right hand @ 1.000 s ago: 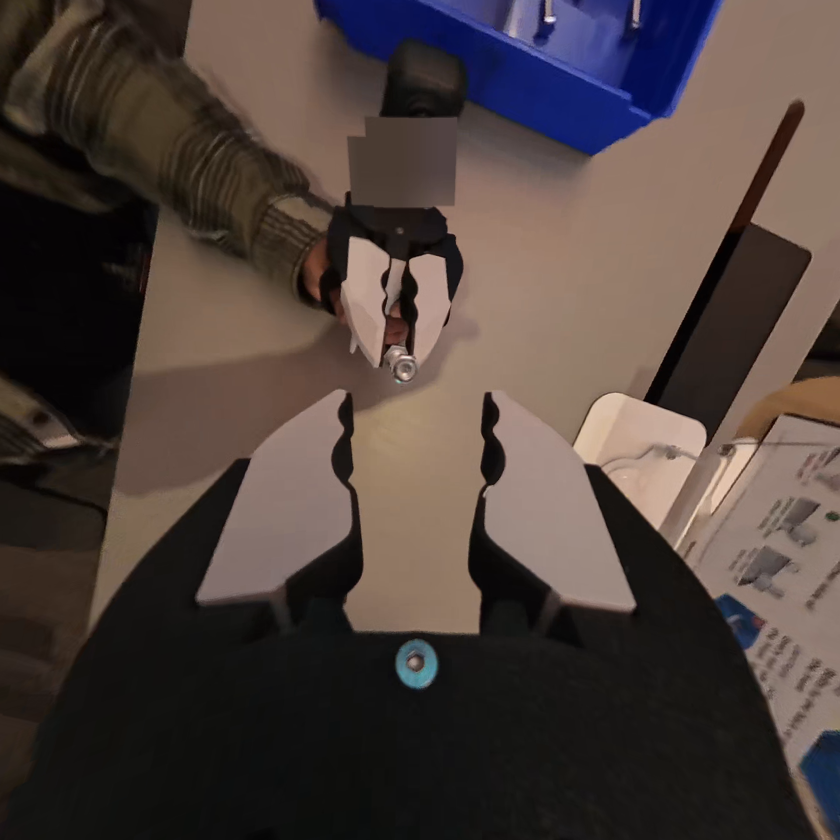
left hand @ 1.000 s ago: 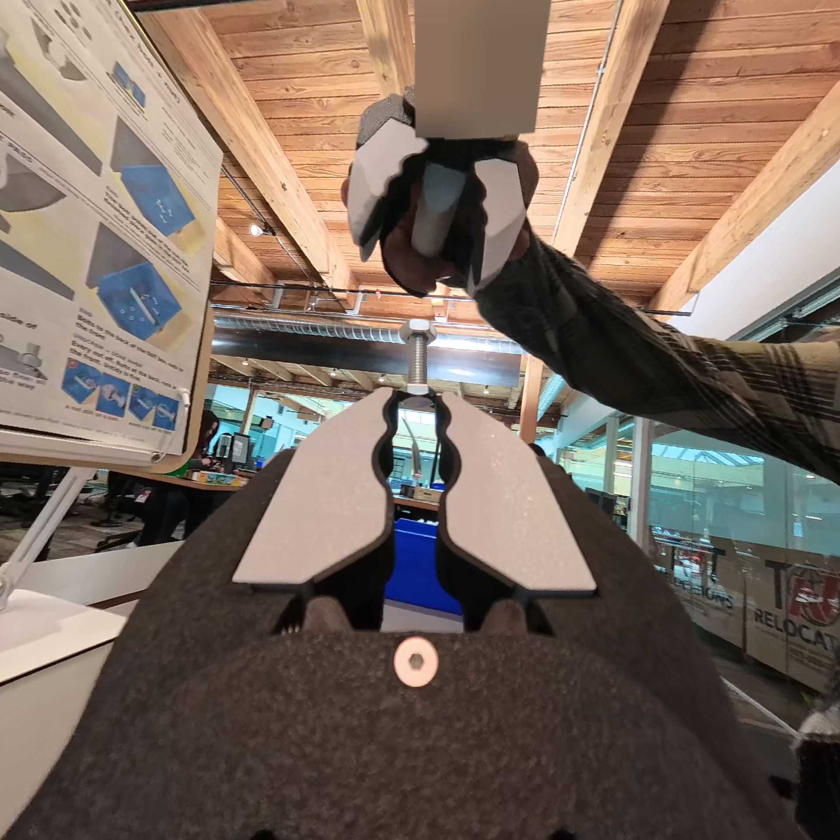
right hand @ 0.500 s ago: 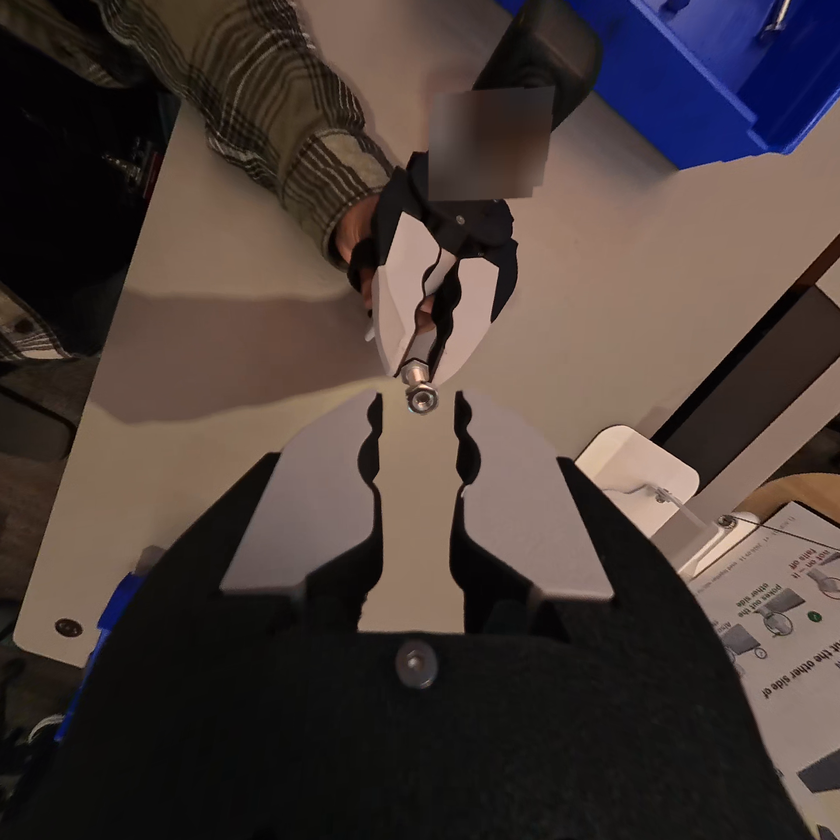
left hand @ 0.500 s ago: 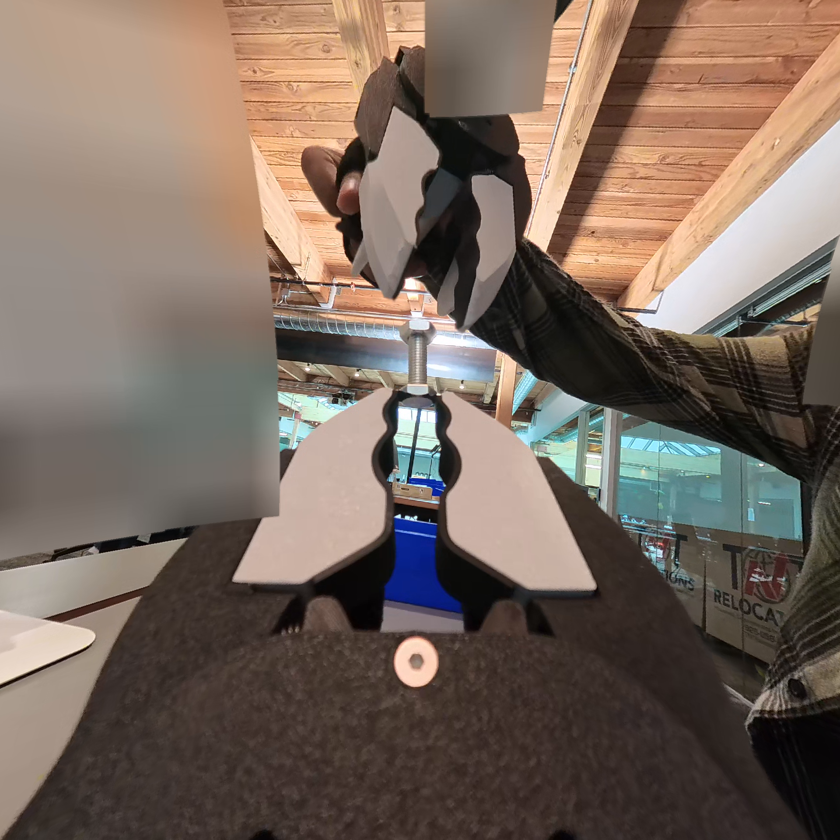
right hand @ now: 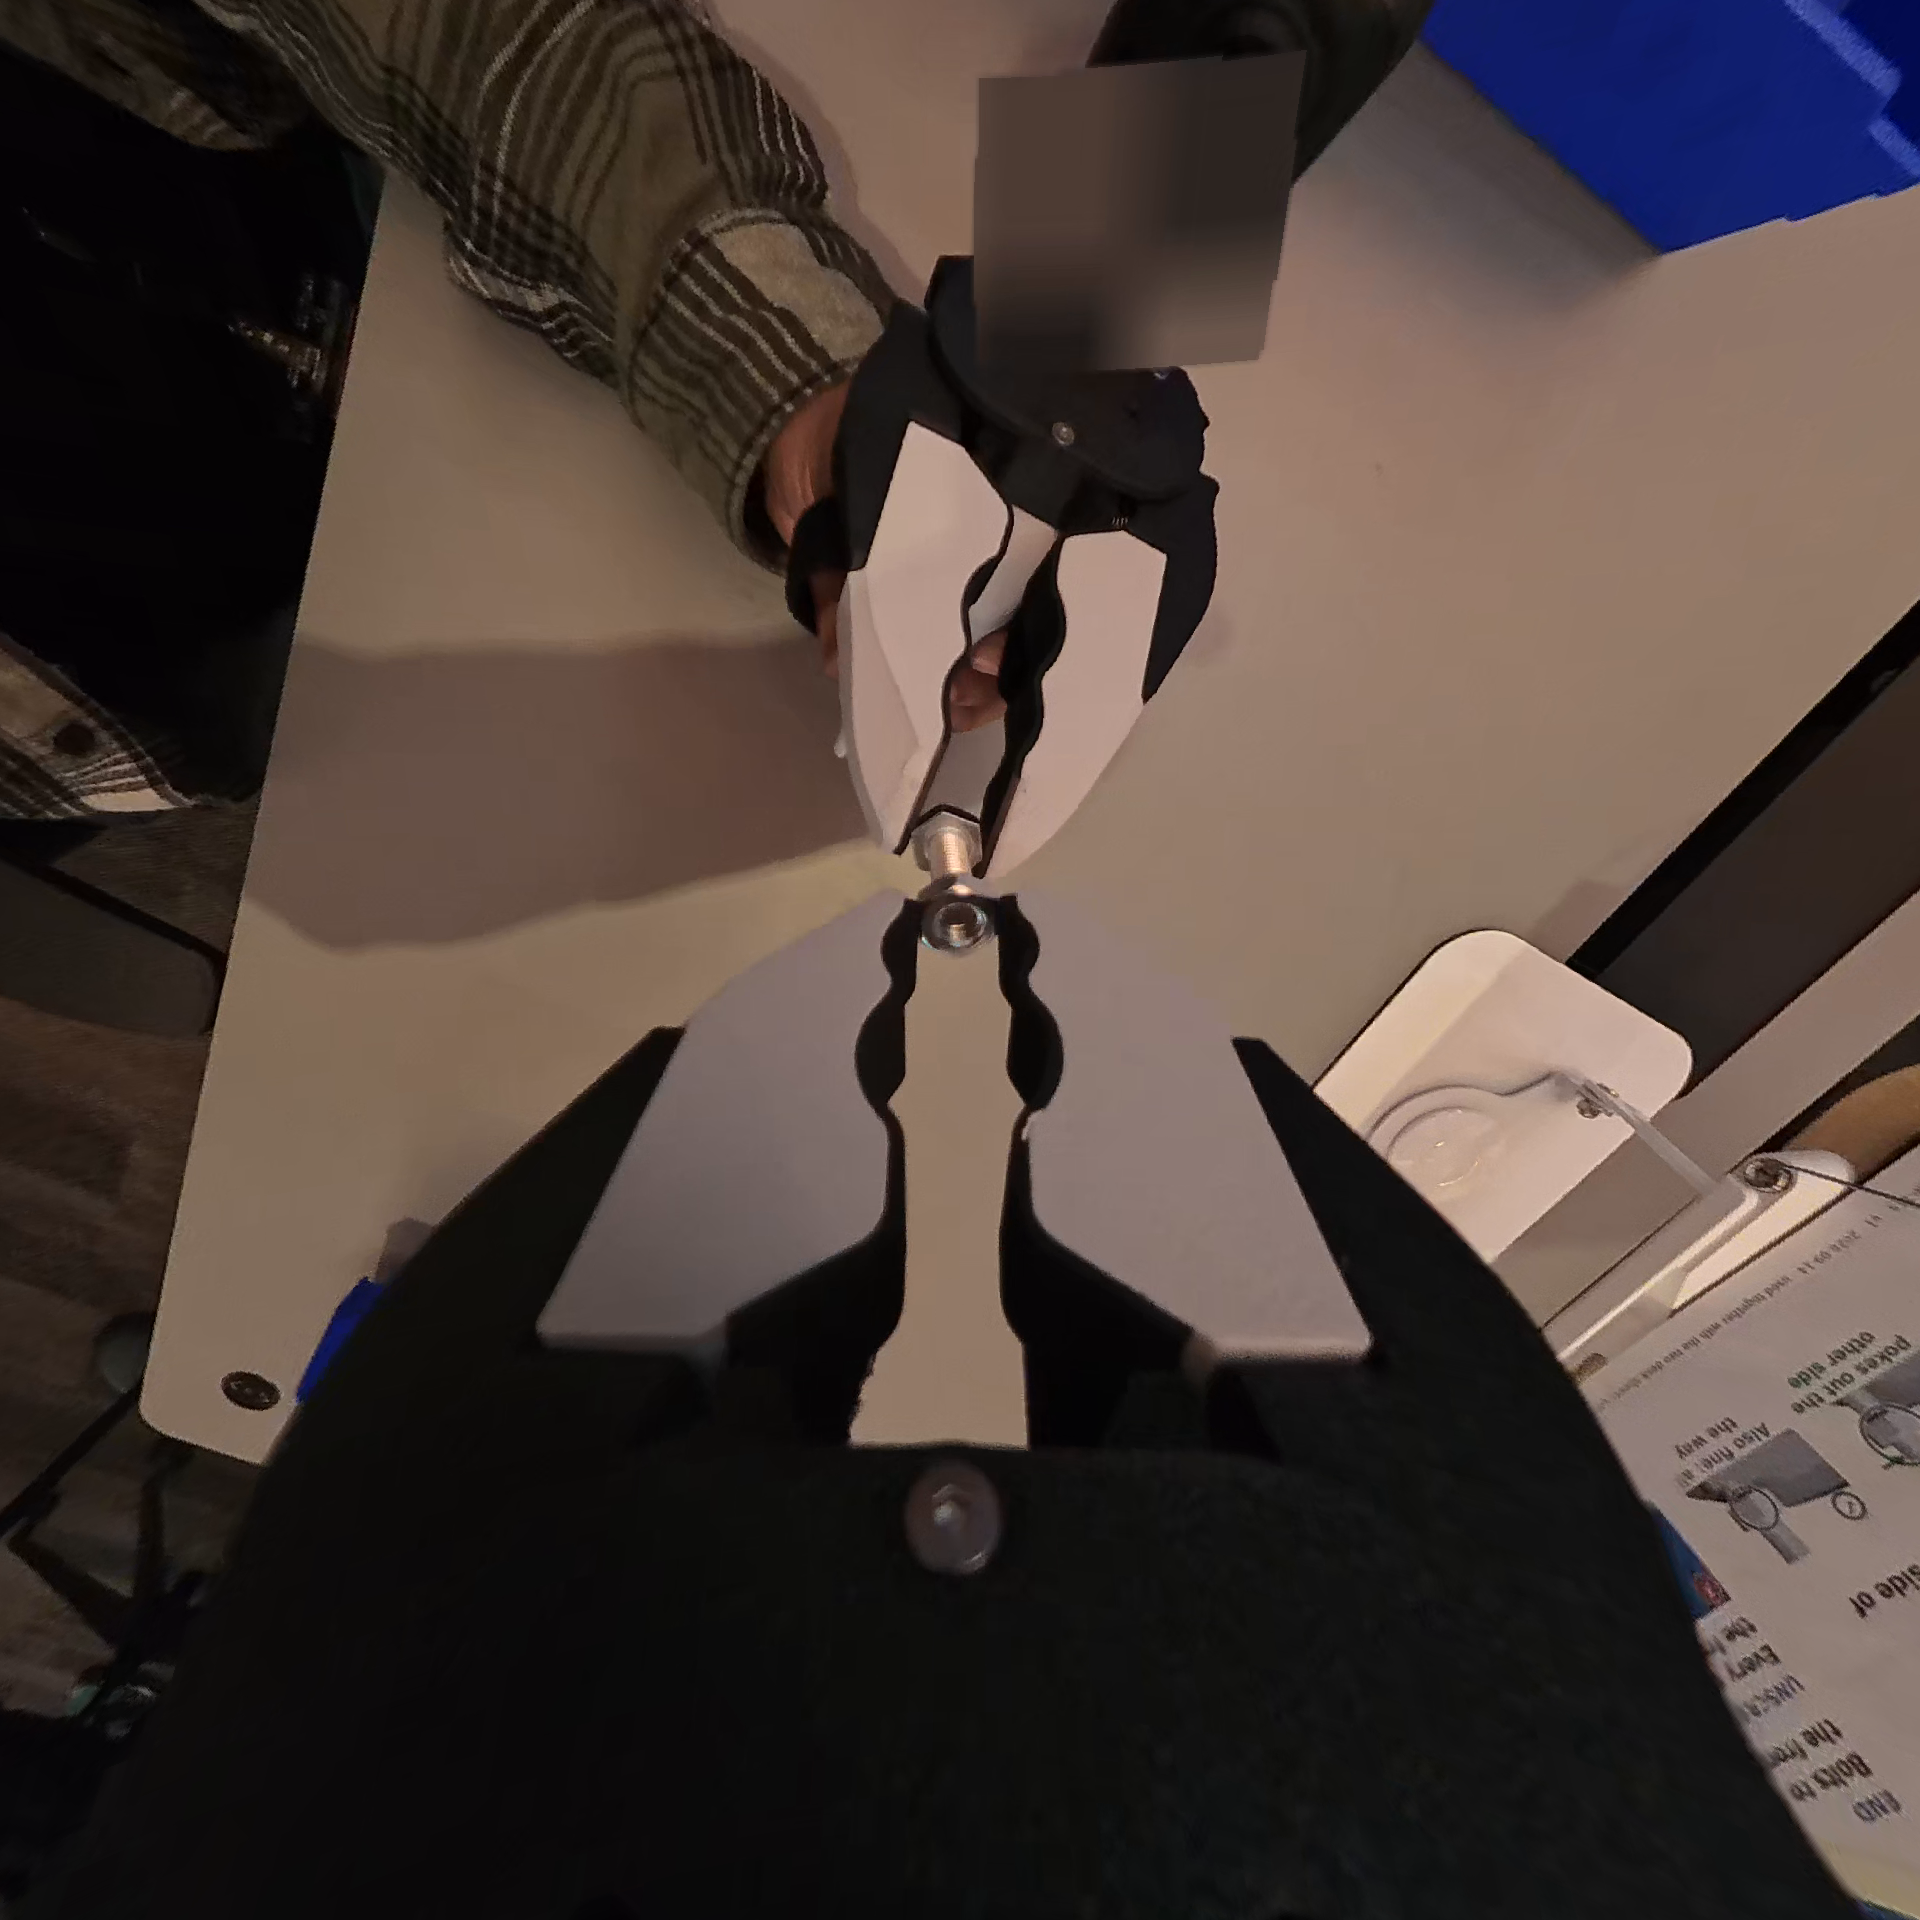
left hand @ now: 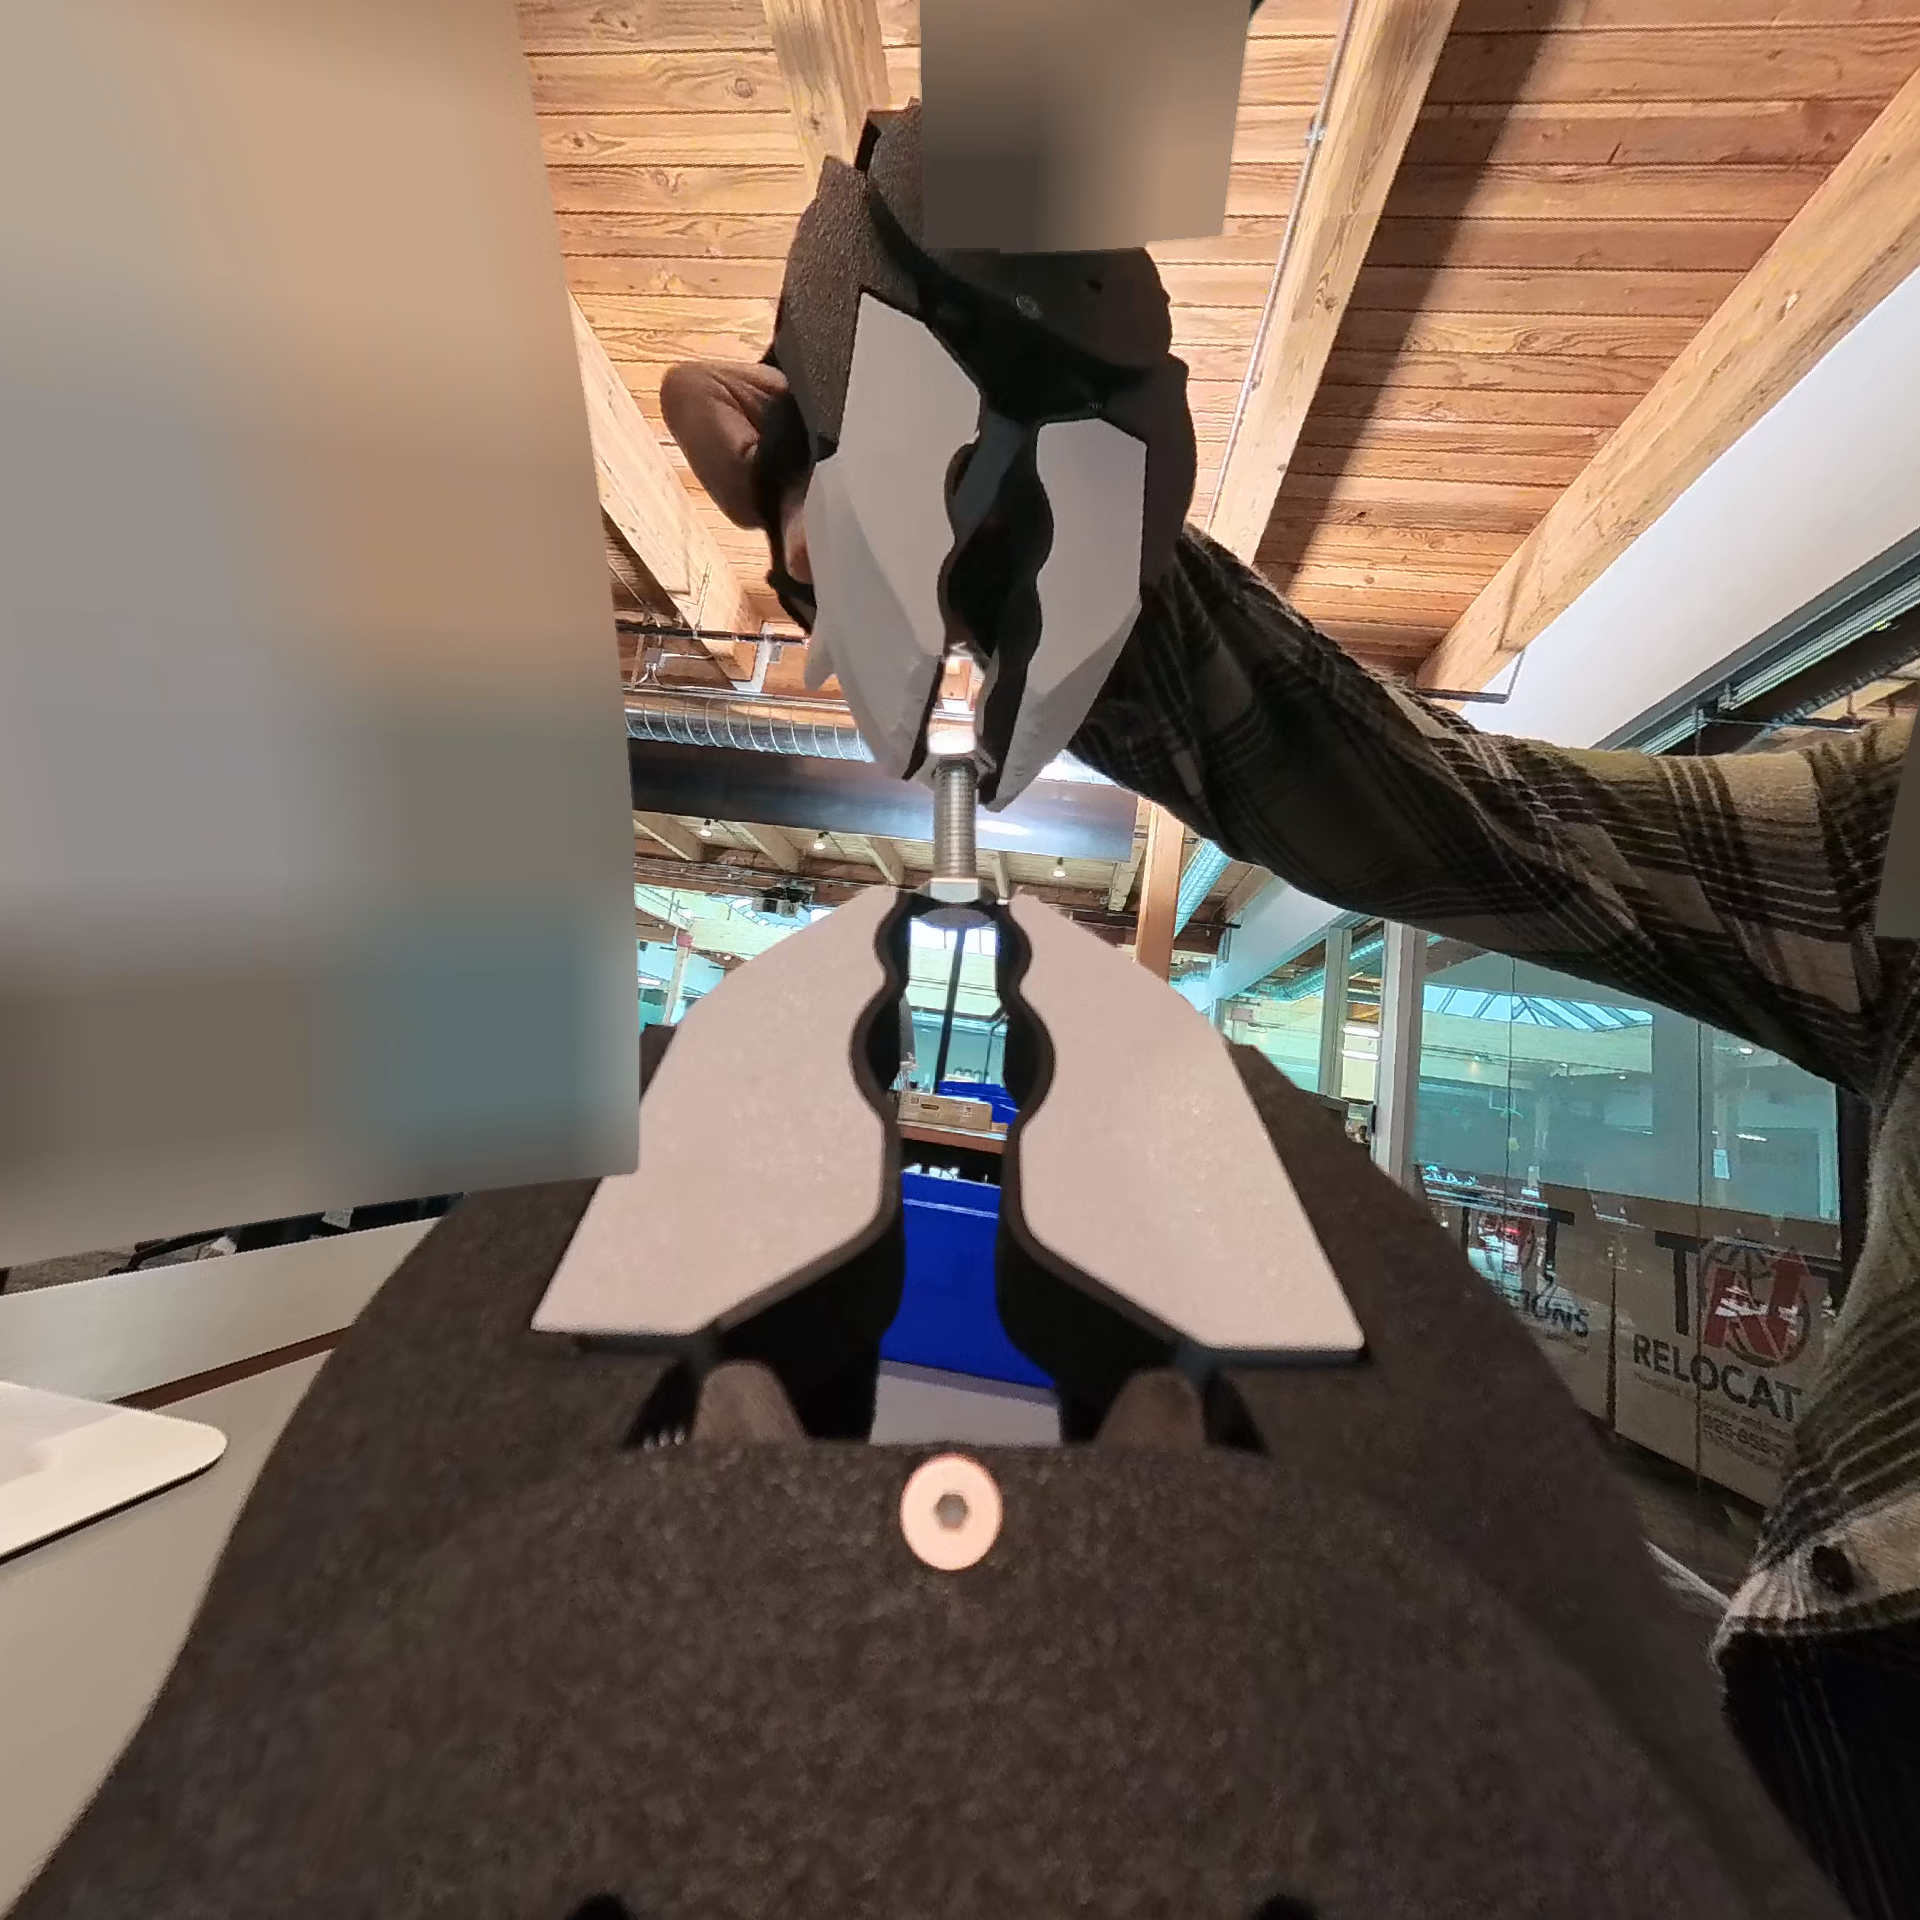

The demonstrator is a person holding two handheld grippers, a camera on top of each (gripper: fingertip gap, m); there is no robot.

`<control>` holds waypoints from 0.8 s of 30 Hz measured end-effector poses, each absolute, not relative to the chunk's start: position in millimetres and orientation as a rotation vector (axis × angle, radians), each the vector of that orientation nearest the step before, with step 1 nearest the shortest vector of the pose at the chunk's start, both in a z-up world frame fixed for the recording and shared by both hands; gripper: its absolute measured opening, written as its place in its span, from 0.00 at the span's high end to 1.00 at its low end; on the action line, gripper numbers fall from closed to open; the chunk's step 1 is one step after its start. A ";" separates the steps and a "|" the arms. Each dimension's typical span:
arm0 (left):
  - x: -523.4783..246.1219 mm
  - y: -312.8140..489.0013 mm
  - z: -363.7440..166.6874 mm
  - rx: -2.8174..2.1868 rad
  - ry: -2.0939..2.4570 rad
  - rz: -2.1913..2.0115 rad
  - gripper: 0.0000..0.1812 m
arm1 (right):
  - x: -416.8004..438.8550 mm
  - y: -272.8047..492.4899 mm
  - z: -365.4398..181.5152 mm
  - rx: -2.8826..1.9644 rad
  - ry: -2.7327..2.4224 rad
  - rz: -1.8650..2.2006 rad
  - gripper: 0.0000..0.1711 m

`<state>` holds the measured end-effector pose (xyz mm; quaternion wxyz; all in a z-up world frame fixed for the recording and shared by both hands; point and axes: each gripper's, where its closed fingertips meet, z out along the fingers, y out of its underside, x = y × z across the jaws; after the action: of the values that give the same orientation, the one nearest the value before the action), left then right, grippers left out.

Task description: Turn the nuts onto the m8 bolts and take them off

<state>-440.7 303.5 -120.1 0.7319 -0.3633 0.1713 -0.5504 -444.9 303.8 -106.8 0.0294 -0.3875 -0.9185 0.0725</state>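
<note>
In the left wrist view my left gripper (left hand: 954, 902) points upward and is shut on the head of a silver M8 bolt (left hand: 953, 831). The threaded shaft stands straight up from its tips. A silver nut (left hand: 950, 741) sits at the top end of the bolt. My right gripper (left hand: 954, 771) comes down from above and its tips close around that nut. In the right wrist view my right gripper (right hand: 958, 912) is shut on the nut (right hand: 958, 925). The left gripper (right hand: 948, 831) faces it tip to tip, with the bolt (right hand: 945, 857) between them.
A white table (right hand: 499, 499) lies below. A blue bin (right hand: 1714, 94) stands at its far right corner. A white stand base (right hand: 1496, 1049) and a printed instruction sheet (right hand: 1787, 1475) are at the right. A plaid sleeve (left hand: 1507, 862) crosses the right side. Only a small space, under 4 cm, lies between the two pairs of fingers.
The right gripper came down onto the bolt's top end and went from wide open to shut on the nut. The left gripper kept holding the bolt upright.
</note>
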 end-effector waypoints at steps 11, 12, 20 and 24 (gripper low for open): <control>-443.9 309.0 -122.2 -0.843 0.348 -1.095 0.92 | -446.7 308.4 -108.7 -1.619 -2.684 0.176 0.92; -443.8 309.5 -122.6 -0.848 0.346 -1.089 0.92 | -446.2 309.1 -109.3 -1.661 -2.671 0.155 0.92; -443.6 307.1 -120.3 -0.834 0.348 -1.107 0.92 | -444.4 310.2 -110.8 -1.725 -2.658 0.116 0.87; -443.9 306.3 -119.7 -0.824 0.348 -1.126 0.92 | -447.1 309.0 -107.4 -1.689 -2.659 0.155 0.82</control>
<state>-443.9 306.3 -119.7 0.7524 -0.3775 0.1592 -0.5158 -447.1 309.0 -107.4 -0.0060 -0.5356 -0.8430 0.0493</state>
